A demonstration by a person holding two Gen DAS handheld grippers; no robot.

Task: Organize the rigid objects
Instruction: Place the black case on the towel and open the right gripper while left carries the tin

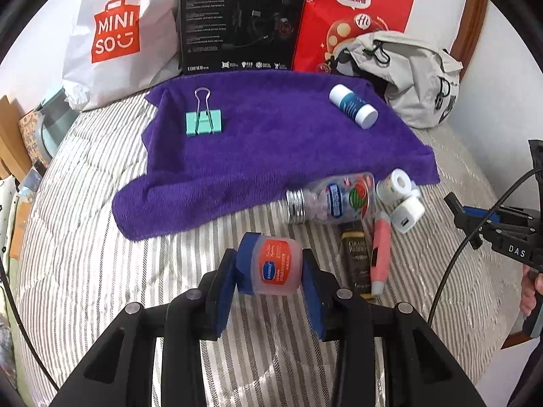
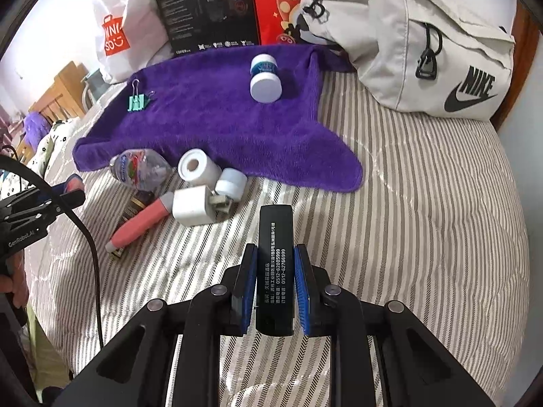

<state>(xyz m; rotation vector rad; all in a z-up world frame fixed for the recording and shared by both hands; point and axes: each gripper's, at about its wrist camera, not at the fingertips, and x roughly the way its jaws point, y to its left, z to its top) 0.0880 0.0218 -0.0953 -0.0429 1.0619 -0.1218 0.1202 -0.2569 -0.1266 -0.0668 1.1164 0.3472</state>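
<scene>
My left gripper [image 1: 269, 266] is shut on a small petroleum jelly jar [image 1: 276, 264] with a blue lid and an orange label, held above the striped bedding. My right gripper [image 2: 274, 261] is shut on a flat black box [image 2: 274, 268] with white print. On the purple towel [image 1: 264, 142] lie a teal binder clip [image 1: 203, 119] and a blue-and-white bottle [image 1: 353, 105]. Beside the towel's near edge sits a pile: a clear candy bottle [image 1: 331, 200], a white tape roll [image 1: 395, 185], a white charger [image 1: 407, 215], a pink pen-shaped tool [image 1: 380, 254] and a dark gold-printed packet [image 1: 356, 257].
A white Miniso bag [image 1: 115, 34], a black headset box [image 1: 237, 20] and a red bag [image 1: 353, 10] stand along the wall behind the towel. A grey Nike bag [image 2: 434, 40] lies at the back right. Striped bedding [image 2: 424, 203] extends to the right.
</scene>
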